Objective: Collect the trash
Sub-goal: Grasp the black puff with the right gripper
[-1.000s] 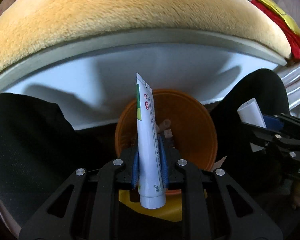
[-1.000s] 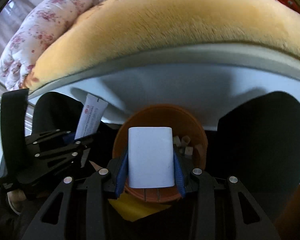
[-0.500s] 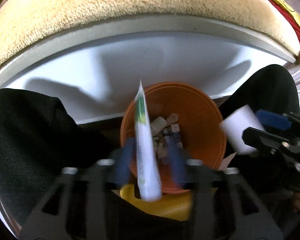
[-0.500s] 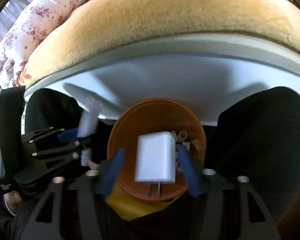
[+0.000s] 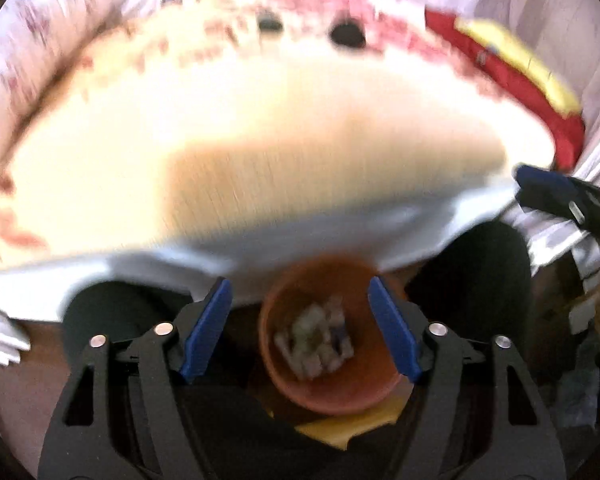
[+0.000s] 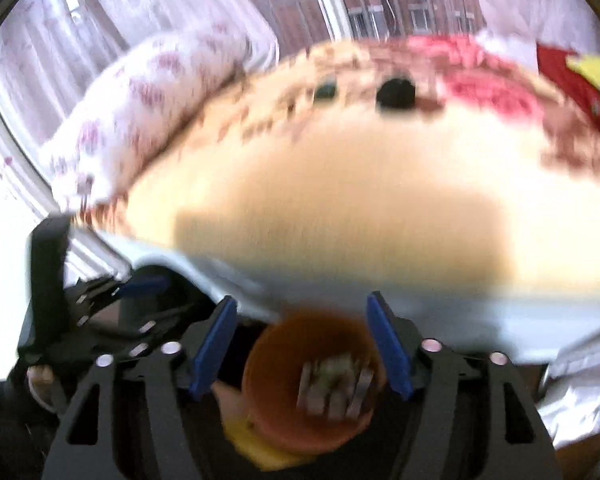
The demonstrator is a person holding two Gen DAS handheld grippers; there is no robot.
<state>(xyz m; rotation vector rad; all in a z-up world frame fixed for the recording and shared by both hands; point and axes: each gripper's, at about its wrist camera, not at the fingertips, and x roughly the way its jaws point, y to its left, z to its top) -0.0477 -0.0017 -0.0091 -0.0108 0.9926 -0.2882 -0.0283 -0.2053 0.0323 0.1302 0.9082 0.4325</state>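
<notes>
Seen from the left wrist: the left gripper [image 5: 300, 328] stands with its blue-padded jaws wide apart and nothing between them, having just been opening. Below and between the fingers sits an orange bucket [image 5: 364, 392] holding a heap of small pale scraps [image 5: 314, 338], too blurred to identify. A yellow piece [image 5: 352, 424] shows under the bucket's near rim. Beyond, a tan plush blanket [image 5: 260, 152] covers the bed. The right gripper [image 5: 560, 200] enters at the right edge.

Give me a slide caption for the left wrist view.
Open left gripper above an orange bin of trash.
</notes>
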